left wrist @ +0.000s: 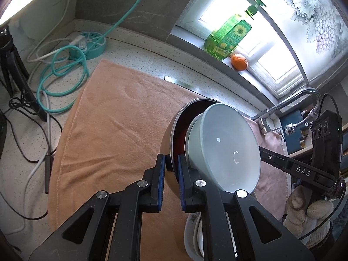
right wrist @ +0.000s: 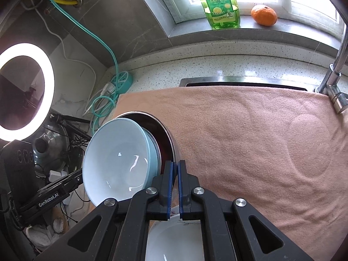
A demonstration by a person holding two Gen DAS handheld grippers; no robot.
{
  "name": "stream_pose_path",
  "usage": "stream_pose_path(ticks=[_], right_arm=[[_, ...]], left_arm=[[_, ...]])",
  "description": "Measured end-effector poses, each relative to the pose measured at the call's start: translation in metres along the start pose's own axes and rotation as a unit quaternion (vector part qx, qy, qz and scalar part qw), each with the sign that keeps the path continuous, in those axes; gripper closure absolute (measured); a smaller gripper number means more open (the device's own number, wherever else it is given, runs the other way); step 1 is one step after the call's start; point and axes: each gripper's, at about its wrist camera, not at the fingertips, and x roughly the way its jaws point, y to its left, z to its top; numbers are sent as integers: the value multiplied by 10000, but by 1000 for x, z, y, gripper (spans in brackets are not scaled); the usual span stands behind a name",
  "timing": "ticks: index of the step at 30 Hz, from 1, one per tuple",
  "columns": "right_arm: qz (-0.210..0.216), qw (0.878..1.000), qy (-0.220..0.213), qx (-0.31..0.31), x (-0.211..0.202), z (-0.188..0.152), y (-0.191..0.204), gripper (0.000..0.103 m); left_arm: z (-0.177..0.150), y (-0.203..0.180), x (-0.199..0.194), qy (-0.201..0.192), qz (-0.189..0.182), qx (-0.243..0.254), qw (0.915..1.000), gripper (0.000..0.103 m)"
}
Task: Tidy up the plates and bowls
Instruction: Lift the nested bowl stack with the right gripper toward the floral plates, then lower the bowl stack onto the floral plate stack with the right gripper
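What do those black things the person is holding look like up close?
Each handheld tool is matte black plastic with two flat fingers lined with blue pads, jointed by silver round rivets. One body is lettered "DAS" in white, the other "GenRobot.AI". A black cable runs from the right tool's camera block. The hand wears a fuzzy cream-white glove.

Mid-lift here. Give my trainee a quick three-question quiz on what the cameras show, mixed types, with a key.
1. True or false: the pale blue bowl is nested inside the steel bowl.
2. What lies beside the green soap bottle on the windowsill? A) a lemon B) an orange C) a sponge
3. Fill in: the left gripper and the right gripper each pinch the steel bowl by its ____.
Key: 1 true; 2 B; 3 rim.
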Motion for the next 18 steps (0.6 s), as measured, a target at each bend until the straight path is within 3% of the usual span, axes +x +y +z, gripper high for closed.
stream_pose_path(ticks=[18], right_arm=[[46, 9998, -212, -43, -54, -31, -17, 98]], left_arm=[[-34, -44, -24, -119, -43, 182, 9998, 93]])
